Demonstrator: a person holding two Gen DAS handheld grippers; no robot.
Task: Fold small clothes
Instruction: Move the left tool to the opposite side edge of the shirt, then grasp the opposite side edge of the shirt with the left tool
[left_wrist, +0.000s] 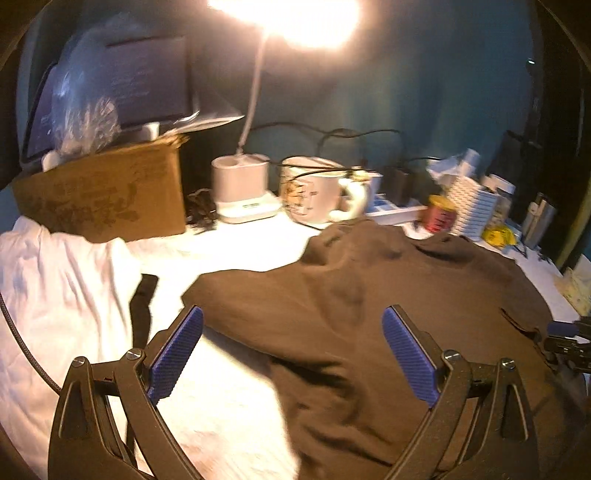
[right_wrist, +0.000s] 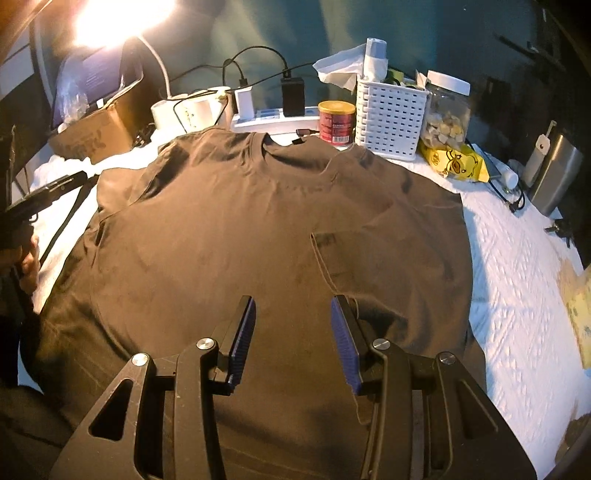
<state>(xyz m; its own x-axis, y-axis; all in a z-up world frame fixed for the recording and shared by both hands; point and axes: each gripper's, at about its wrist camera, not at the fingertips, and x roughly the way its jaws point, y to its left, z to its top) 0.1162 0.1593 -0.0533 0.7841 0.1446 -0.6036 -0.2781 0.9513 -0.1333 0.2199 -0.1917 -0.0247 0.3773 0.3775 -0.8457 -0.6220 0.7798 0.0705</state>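
A dark brown T-shirt (right_wrist: 258, 229) lies spread flat on the white quilted table cover (right_wrist: 517, 266), collar toward the far side. It also shows in the left wrist view (left_wrist: 388, 295). My right gripper (right_wrist: 291, 306) is open and empty, just above the shirt near its front part. My left gripper (left_wrist: 291, 317) is wide open and empty, above the shirt's left edge; its left finger is over the white cover. The left gripper shows in the right wrist view (right_wrist: 55, 188) at the far left, beside the shirt's sleeve.
Along the back stand a cardboard box (left_wrist: 107, 192), a lit desk lamp base (left_wrist: 243, 188), a mug (left_wrist: 317, 192), a power strip (right_wrist: 273, 120), a red can (right_wrist: 336, 122), a white basket (right_wrist: 388, 118), a jar (right_wrist: 445, 110) and a yellow snack bag (right_wrist: 458, 164). White cloth (left_wrist: 55, 288) lies left.
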